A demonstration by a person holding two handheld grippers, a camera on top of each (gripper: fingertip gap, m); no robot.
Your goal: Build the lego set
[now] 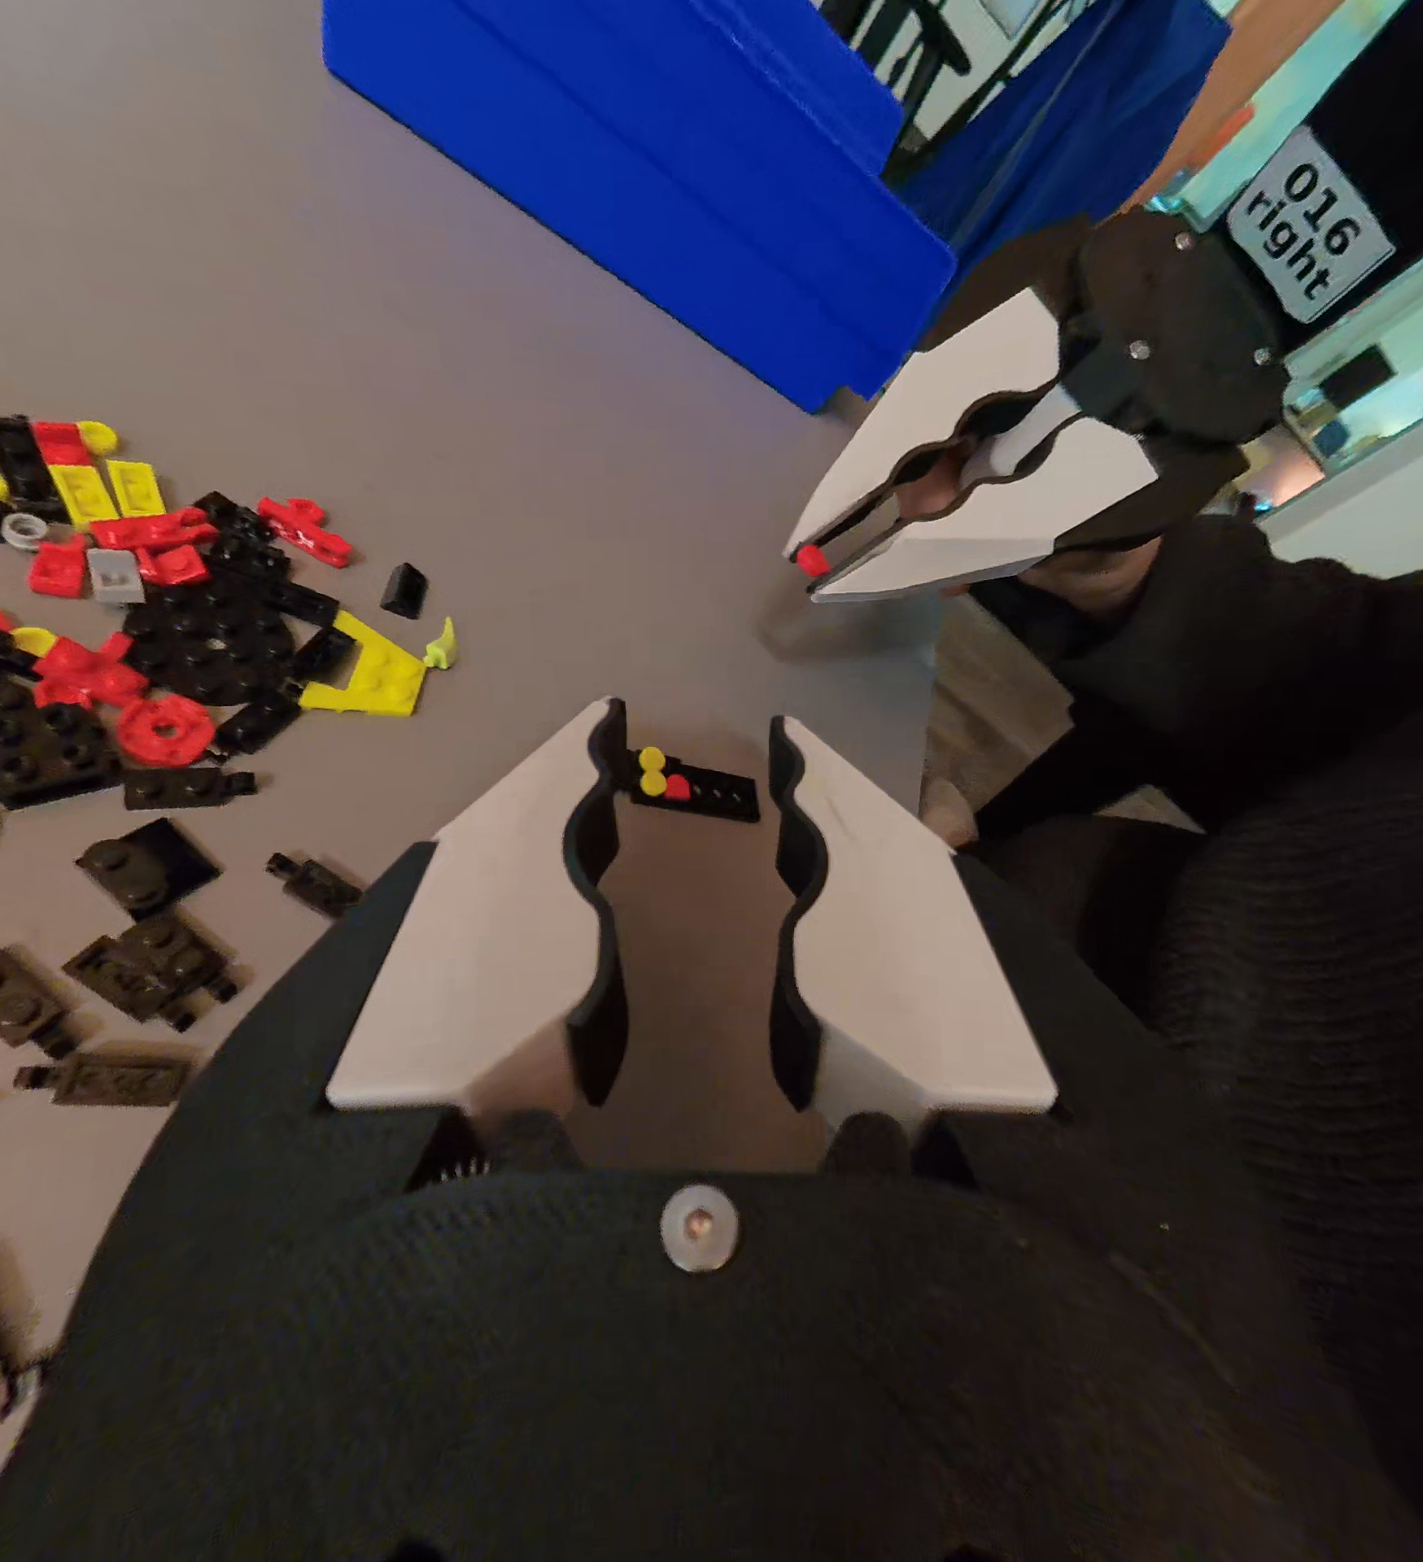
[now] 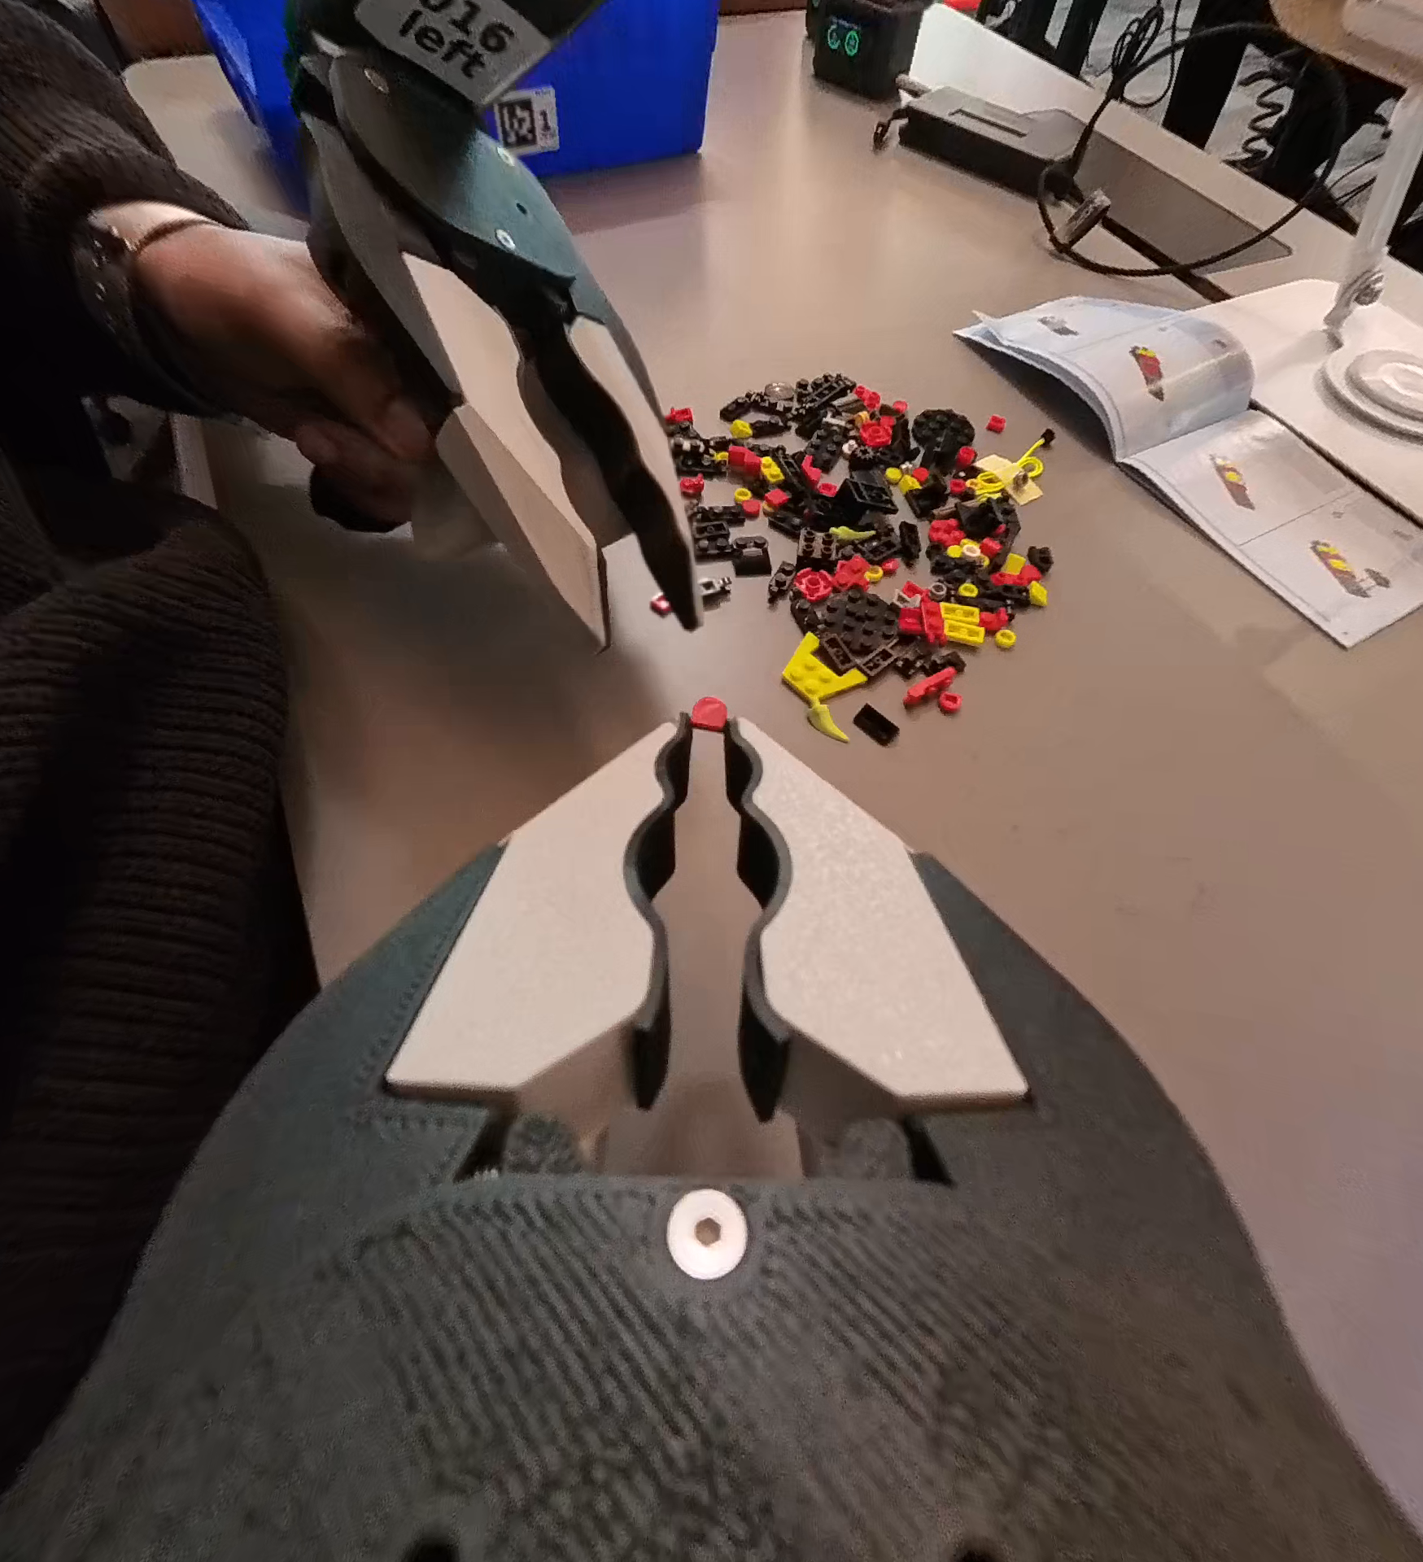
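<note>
- Red and small, a round lego piece (image 2: 708,712) sits pinched between the tips of the right gripper (image 2: 708,725), whose jaws are clenched on it; the piece sticks out past the tips, held above the grey table (image 2: 1113,845).
- In the left wrist view the same right gripper (image 1: 809,568) comes in from the far right, its fingers pointing to the left and down toward the table, with the red piece (image 1: 812,559) at the very tip.
- The left gripper (image 1: 695,718) is released: its two white fingers with black wavy pads stand well apart and nothing is between them.
- Just beyond the left gripper's tips lies a black plate (image 1: 695,786) flat on the table. Its long axis runs left to right across that view, slightly tilted. On its left end sit two yellow round studs (image 1: 651,769) and one red stud (image 1: 676,788); the right end is bare.
- To the left of this plate, a loose pile of black, red and yellow lego pieces (image 1: 141,625) is spread on the table.
- In the right wrist view this pile (image 2: 868,524) is far of the gripper tips, and an open instruction booklet (image 2: 1215,456) lies to its right.
- A blue bin (image 1: 648,169) stands at the far side of the table.
</note>
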